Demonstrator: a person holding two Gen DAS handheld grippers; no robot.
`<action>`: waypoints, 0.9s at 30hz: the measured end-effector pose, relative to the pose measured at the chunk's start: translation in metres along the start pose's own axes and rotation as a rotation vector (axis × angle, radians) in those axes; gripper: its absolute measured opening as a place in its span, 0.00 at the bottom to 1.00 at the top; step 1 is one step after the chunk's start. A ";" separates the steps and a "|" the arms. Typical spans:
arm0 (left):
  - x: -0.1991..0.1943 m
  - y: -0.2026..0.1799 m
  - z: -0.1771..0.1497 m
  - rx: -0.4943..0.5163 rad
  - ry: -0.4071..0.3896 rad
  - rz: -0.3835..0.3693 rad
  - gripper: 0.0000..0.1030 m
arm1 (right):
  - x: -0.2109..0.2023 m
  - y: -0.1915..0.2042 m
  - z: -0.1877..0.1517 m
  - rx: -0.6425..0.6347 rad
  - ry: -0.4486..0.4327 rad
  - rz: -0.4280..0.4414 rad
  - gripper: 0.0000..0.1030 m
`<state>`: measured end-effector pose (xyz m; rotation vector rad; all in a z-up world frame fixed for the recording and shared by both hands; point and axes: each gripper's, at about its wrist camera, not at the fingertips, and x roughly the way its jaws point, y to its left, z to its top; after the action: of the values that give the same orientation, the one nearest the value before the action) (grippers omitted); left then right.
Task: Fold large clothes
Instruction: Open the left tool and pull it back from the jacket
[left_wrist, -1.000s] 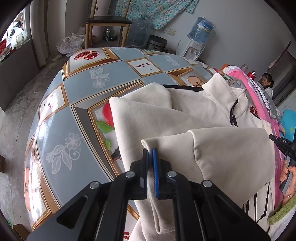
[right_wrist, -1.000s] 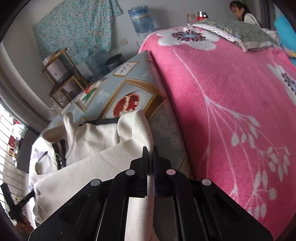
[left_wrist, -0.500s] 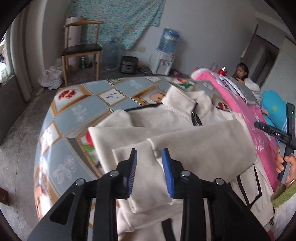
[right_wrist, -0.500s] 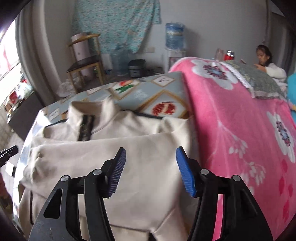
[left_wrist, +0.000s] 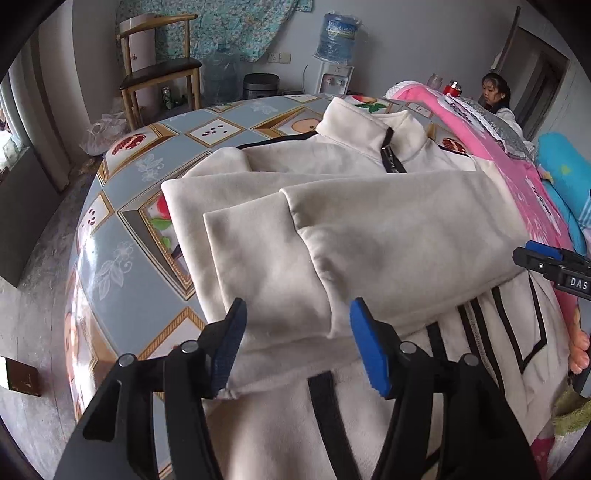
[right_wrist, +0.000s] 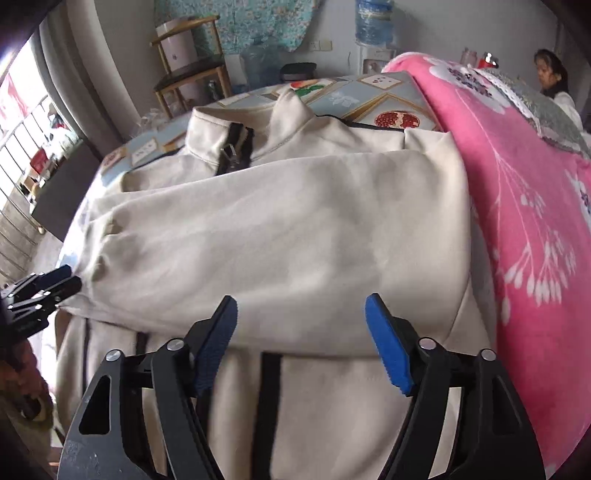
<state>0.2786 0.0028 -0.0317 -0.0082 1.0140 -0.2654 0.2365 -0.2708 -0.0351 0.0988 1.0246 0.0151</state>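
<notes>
A: Where does the cream jacket (left_wrist: 369, 236) lie?
B: Flat on the patterned counter (left_wrist: 122, 266), collar at the far side, both sleeves crossed over its chest, beside the pink blanket (right_wrist: 535, 184)

A: And each gripper?
B: The left gripper (left_wrist: 297, 347) and right gripper (right_wrist: 301, 343) hover above it, jaws opening, gripping nothing; probably letting the sleeves settle so the fold keeps its shape

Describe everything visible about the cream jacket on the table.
The cream zip-front jacket looks like soft fleece, with a stand-up collar, dark zipper and black stripe trim. It lies flat, front up, on the patterned tablecloth, both sleeves folded across the chest. Its right edge meets the pink floral blanket. Nothing grips it.
</notes>
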 end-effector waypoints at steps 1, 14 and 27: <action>-0.008 -0.004 -0.007 0.014 -0.002 -0.004 0.62 | -0.011 0.006 -0.011 0.012 -0.007 0.019 0.77; -0.051 -0.041 -0.132 0.197 0.079 0.061 0.78 | -0.032 0.072 -0.151 0.035 0.054 -0.026 0.85; -0.040 -0.032 -0.152 0.110 0.034 0.075 0.88 | -0.018 0.087 -0.174 -0.050 0.031 -0.100 0.93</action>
<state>0.1242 -0.0013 -0.0752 0.1342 1.0298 -0.2534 0.0815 -0.1724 -0.1017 0.0017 1.0580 -0.0484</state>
